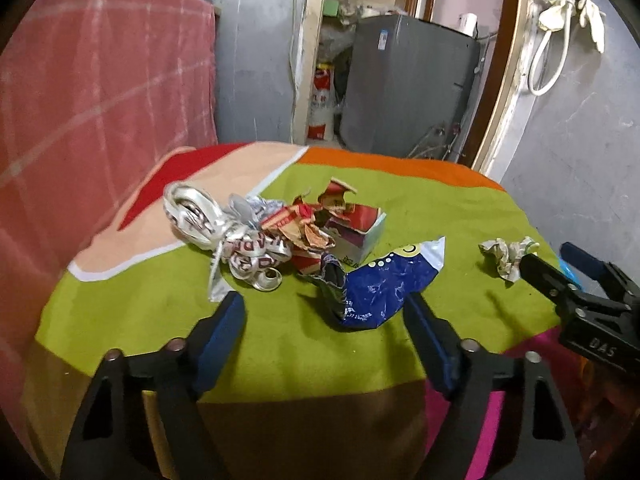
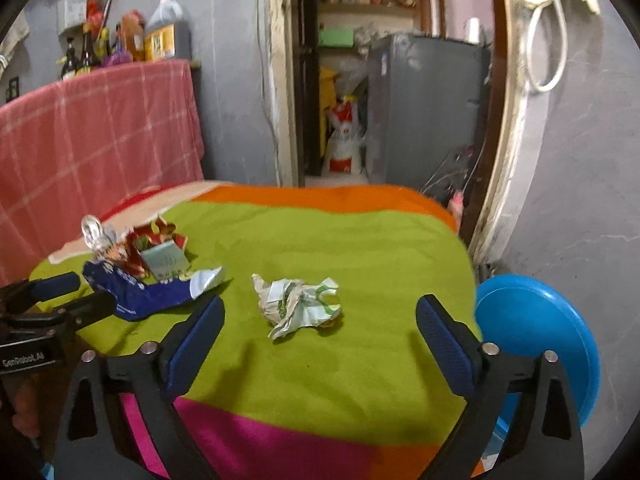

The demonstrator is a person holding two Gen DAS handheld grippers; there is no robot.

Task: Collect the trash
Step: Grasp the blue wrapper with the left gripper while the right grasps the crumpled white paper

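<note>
On the counter (image 2: 360,240) | right gripper (image 2: 320,332) fingers spreading wide, nearing paper wad (image 2: 298,306) lying between them, untouched | left gripper (image 1: 324,320) also gaping, facing blue wrapper (image 1: 384,284) | next: likely lowering, pinching wad.

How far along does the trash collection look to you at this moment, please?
Nothing looks collected yet. Both the left gripper and the right gripper are open and empty. The crumpled paper lies ahead of the right one; the blue wrapper and the pile of scraps remain on the table.
</note>
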